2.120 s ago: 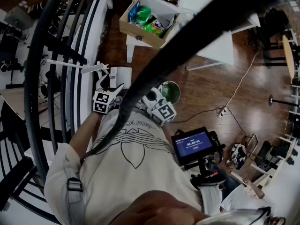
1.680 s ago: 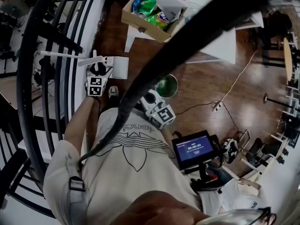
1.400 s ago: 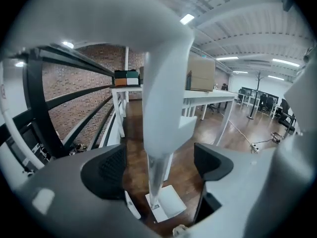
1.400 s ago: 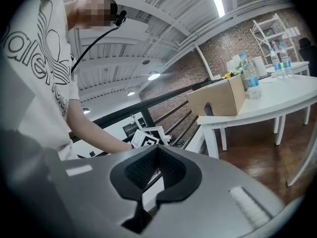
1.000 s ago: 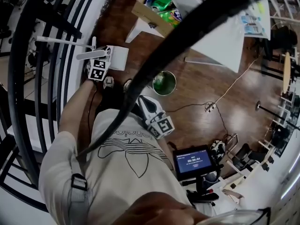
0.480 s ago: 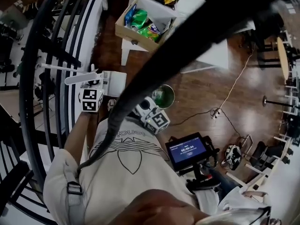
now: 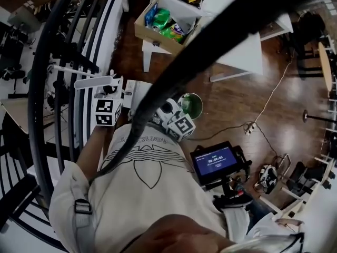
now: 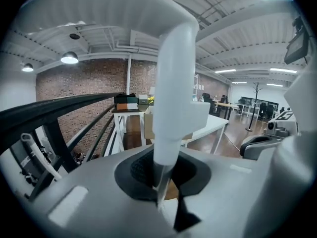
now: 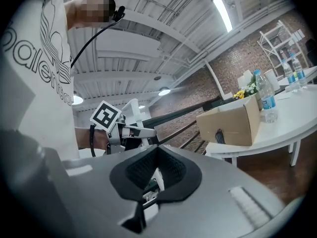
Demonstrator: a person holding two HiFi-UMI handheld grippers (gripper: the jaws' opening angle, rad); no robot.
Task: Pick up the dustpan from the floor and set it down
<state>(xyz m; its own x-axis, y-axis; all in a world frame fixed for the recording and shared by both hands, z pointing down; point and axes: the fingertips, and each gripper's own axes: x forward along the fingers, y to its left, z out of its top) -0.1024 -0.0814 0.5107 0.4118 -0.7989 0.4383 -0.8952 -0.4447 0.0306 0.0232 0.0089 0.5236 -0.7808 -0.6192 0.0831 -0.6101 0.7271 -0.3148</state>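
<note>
White plastic marks the dustpan (image 8: 173,83), its stem clamped between the left gripper's (image 8: 161,185) jaws and held clear of the wooden floor (image 7: 221,99) beside the black railing (image 8: 49,114), probably ready for setting down. The right gripper (image 9: 148,185) hangs nearby, jaws together on nothing, seemingly spare for this job.

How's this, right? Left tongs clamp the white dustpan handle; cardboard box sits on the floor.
Wrong on the box: the cardboard box sits on the white table, per the right gripper view. Left tongs do clamp the white dustpan handle.
</note>
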